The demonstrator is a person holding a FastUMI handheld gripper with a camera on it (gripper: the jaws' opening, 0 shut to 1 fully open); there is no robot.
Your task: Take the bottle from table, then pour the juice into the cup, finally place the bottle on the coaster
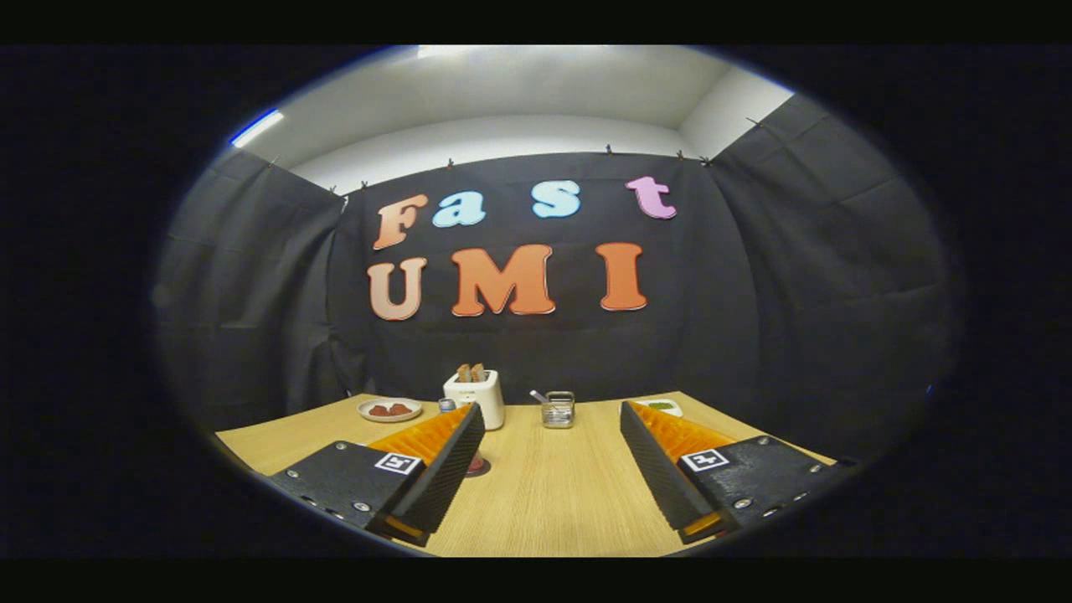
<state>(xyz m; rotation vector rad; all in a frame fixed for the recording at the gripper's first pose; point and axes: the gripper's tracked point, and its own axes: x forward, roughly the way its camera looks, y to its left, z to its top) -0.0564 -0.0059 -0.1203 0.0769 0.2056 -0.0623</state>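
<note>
The gripper (548,423) hangs low over the wooden table (536,494), fingers spread wide with bare tabletop between them and nothing in their hold. Beyond the tips, toward the far edge, stand a white toaster (476,396) holding toast, a small glass cup (558,409) with a spoon in it, a plate (389,409) of red pieces off to the left, and a dish (662,407) past the right finger. A small blue-topped object (447,405) beside the toaster may be the bottle; too small to confirm. A dark red disc (477,466), likely the coaster, peeks out just behind the left finger. This arrangement fits either an approach to the bottle or a withdrawal after release; neither can be settled.
</note>
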